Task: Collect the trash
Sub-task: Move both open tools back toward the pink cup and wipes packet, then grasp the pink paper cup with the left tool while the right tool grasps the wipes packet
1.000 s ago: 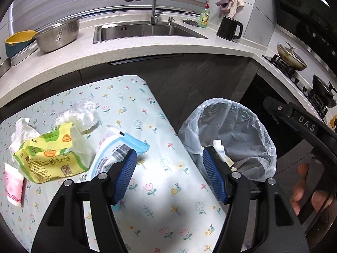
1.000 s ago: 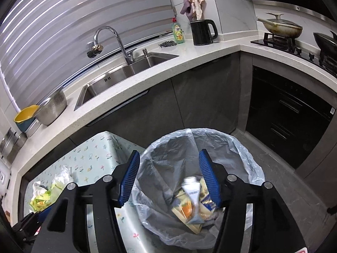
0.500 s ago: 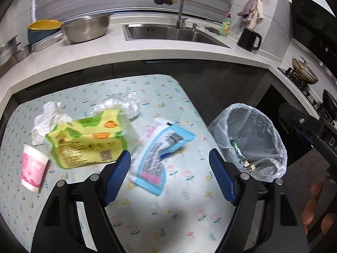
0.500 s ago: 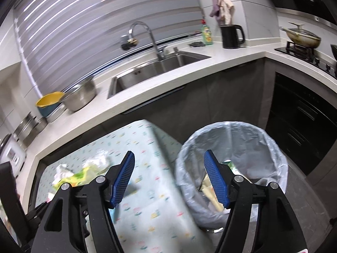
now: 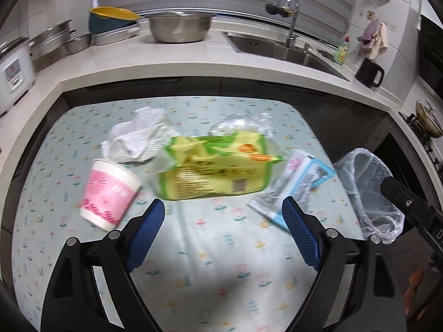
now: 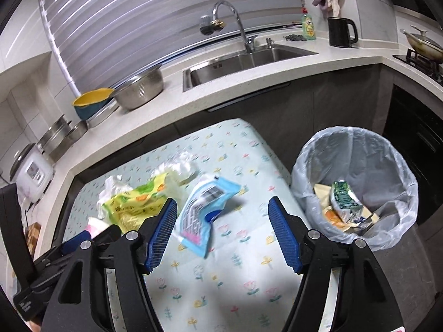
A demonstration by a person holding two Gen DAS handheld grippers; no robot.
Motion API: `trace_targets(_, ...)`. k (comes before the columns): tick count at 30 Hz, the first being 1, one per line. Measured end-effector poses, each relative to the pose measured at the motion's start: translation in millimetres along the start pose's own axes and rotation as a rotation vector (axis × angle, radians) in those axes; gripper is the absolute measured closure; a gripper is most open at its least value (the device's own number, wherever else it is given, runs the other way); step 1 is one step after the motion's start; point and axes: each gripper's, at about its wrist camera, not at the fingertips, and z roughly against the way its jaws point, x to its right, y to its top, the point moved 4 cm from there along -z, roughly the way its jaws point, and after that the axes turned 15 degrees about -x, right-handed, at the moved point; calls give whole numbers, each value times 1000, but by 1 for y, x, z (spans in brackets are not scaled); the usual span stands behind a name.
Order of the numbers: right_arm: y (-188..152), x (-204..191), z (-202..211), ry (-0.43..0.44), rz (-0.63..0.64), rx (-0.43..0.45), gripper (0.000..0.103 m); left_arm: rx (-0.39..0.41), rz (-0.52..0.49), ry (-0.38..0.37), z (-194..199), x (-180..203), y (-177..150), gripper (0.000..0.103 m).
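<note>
Trash lies on the flower-print table (image 5: 210, 249): a pink paper cup (image 5: 109, 193) on its side, a yellow-green wrapper (image 5: 216, 171), crumpled white paper (image 5: 135, 138), clear plastic (image 5: 241, 121) and a blue-white pouch (image 5: 299, 185) (image 6: 205, 210). My left gripper (image 5: 223, 213) hovers near the yellow-green wrapper, its jaws opening with nothing between them. My right gripper (image 6: 223, 215) is open over the table, the pouch just beyond its left finger. The lined trash bin (image 6: 357, 185) to the right holds several wrappers.
A counter (image 6: 155, 121) wraps behind the table with a sink (image 6: 243, 63), a steel colander (image 6: 141, 88), a yellow-blue bowl (image 6: 91, 105), a rice cooker (image 6: 30, 171), a black kettle (image 6: 340, 31) and a stove with a pan (image 6: 423, 47). The bin stands off the table's right edge.
Both grippers have swung left from the bin to over the table. The cup, wrapper and pouch now sit ahead of the left gripper, whose jaws have widened. The right jaws widened slightly.
</note>
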Motion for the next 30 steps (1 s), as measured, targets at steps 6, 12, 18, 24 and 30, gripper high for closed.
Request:
trace_targets(6,-15,-26,-23,13,12,-42,37,-13,63,45,-2,-50,-10,18)
trace_targets(12,-19,-42,-43,5,24,-71,37,-21,120,81,-9,-90,-19,15)
trace_targets(18,-17,-46,-66,-13,18,-99,37,-43,145,106,-22,-114,-22,12)
trace_targets(24,-11,-44,-85,-24,-2,-118,37,-65,160,118,-38,-130,-20,11)
trace_targets(30,-1,-47,-98,-37,-5,-115,37,-94,176,125,-56,-140,-16,10)
